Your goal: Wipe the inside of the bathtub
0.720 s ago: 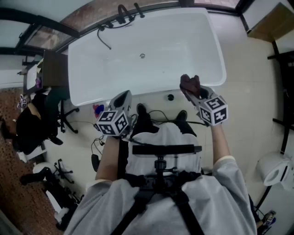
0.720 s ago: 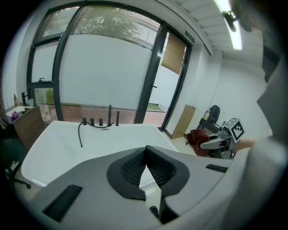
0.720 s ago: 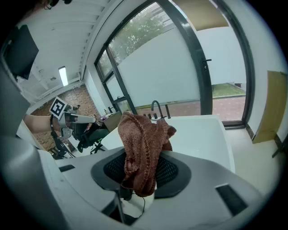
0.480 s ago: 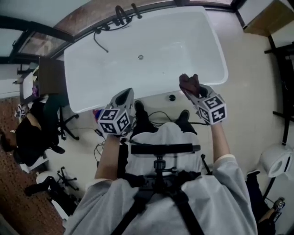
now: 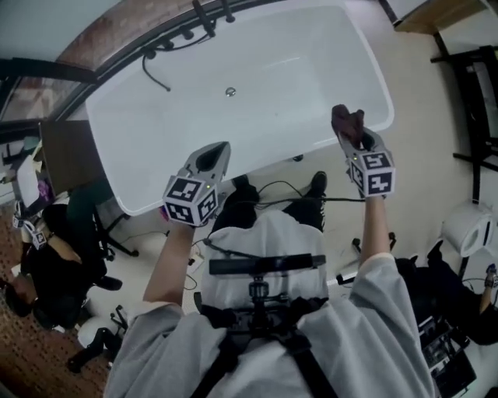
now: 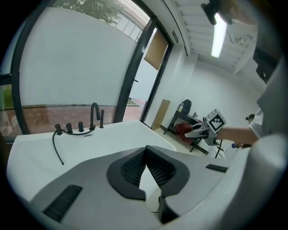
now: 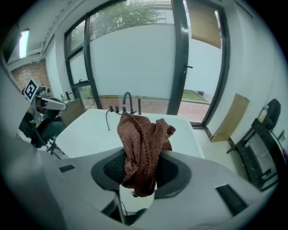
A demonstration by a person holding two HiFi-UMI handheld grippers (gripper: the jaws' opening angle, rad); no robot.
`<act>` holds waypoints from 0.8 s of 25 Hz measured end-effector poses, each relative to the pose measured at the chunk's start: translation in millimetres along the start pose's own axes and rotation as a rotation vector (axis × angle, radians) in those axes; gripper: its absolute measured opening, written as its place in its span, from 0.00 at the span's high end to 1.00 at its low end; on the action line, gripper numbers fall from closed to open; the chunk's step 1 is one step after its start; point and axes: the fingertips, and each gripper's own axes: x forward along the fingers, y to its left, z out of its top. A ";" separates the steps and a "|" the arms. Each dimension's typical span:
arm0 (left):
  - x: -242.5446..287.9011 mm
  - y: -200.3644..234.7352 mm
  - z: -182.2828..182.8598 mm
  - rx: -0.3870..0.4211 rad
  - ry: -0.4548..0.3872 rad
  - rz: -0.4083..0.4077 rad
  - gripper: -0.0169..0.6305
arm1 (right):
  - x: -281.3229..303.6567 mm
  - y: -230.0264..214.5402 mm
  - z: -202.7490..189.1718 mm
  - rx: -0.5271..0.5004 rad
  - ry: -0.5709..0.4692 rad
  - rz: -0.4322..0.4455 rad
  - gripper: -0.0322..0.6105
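The white bathtub (image 5: 156, 124) lies ahead of me, its drain (image 5: 230, 92) in the floor and black taps (image 5: 206, 19) on the far rim. My right gripper (image 5: 348, 130) is shut on a brown cloth (image 5: 346, 120) and hovers over the tub's near right rim. In the right gripper view the cloth (image 7: 141, 143) stands bunched up between the jaws, above the tub (image 7: 90, 130). My left gripper (image 5: 214, 153) hangs over the near rim, jaws together and nothing in them. The left gripper view shows its pads (image 6: 135, 168) meeting at the tip, with the tub (image 6: 90, 143) beyond.
A black hand-shower hose (image 5: 152, 66) lies along the tub's far left rim. Left of the tub stand a dark chair (image 5: 74, 155) and a seated person (image 5: 39, 272). A toilet (image 5: 467, 225) and a black rack (image 5: 475, 93) are on the right. Cables (image 5: 272, 186) run across the floor by my feet.
Both grippers have moved forward, from in front of the tub's near wall to over its near rim. The right one, still holding the cloth, has also shifted right.
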 end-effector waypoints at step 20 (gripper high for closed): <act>57.8 57.8 -67.7 -0.065 0.082 -0.134 0.96 | 157.2 92.9 -75.3 -0.253 0.617 0.379 0.72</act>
